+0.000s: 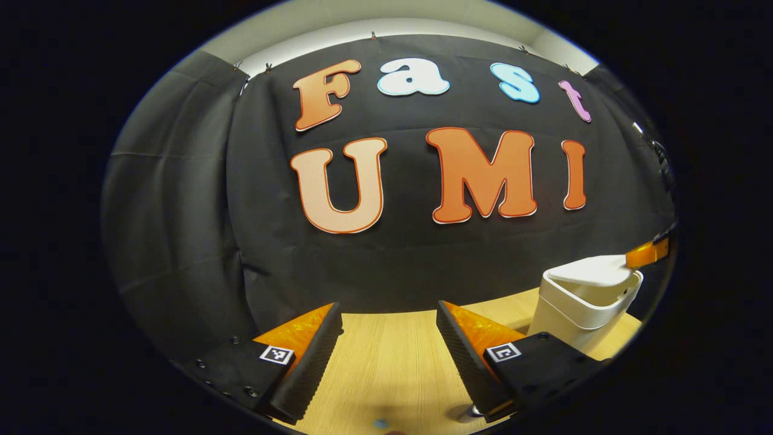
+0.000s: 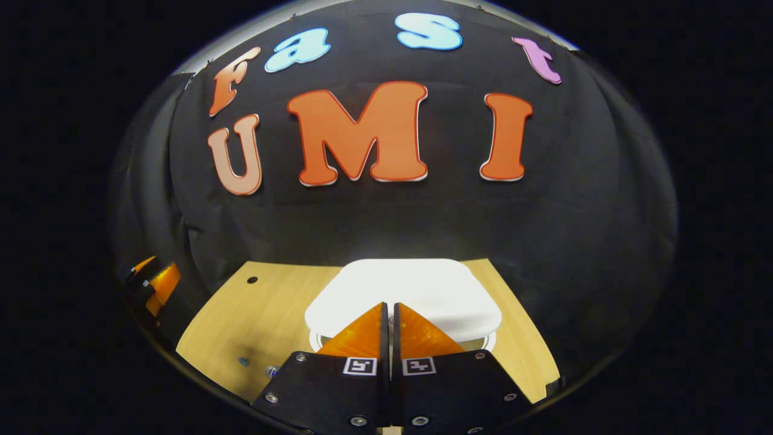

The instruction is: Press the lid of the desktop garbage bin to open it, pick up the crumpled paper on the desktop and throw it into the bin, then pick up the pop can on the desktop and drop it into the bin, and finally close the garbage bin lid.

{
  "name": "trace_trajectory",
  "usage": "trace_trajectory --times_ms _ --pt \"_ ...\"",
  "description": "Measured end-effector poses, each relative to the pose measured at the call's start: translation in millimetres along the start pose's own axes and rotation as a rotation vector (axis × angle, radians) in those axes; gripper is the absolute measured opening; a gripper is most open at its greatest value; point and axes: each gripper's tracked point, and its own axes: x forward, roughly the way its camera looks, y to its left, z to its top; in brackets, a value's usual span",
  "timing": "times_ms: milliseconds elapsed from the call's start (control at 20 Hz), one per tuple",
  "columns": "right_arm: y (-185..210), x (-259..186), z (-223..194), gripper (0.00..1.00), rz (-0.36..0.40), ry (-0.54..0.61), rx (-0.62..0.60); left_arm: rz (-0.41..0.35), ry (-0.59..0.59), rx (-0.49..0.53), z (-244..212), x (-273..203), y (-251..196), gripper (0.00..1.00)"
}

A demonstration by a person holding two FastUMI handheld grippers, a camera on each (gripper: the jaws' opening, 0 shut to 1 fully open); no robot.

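The white desktop garbage bin stands at the right of the left gripper view, its lid down. In the right gripper view the lid lies directly under my right gripper, which is shut with nothing between its fingers, the tips resting on or just above the lid's near part. That same gripper's fingertip shows over the lid's far right edge in the left gripper view. My left gripper is open over bare wooden desktop, left of the bin.
The wooden table ends close behind the bin at the black cloth wall. A small hole marks the tabletop left of the bin. My left gripper's fingers show at the far left of the right gripper view.
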Motion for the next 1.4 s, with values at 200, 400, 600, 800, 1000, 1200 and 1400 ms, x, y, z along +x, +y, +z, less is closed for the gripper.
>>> trace_trajectory --times_ms 200,400,600,800,1000,1200,1400 --pt "16 -21 46 0.01 0.063 -0.15 0.014 -0.01 -0.001 0.012 -4 -2 0 1.0" --pt "33 -22 39 0.01 0.109 -0.168 0.026 -0.031 0.023 -0.008 -16 -1 -2 1.0" --pt "59 -19 21 0.17 0.172 -0.153 0.028 -0.059 0.116 -0.059 -45 2 -1 1.0" --pt "99 -23 3 0.56 0.246 -0.136 0.029 -0.075 0.27 -0.086 -91 3 6 1.0" --pt "130 -22 -23 0.77 0.289 -0.106 -0.027 -0.096 0.447 -0.068 -141 -10 12 1.0" --pt "153 -21 -53 0.87 0.338 -0.053 -0.059 -0.107 0.547 -0.043 -182 -22 7 1.0" --pt "169 -13 -88 0.88 0.365 0.0 -0.142 -0.111 0.653 -0.04 -220 -34 5 1.0"
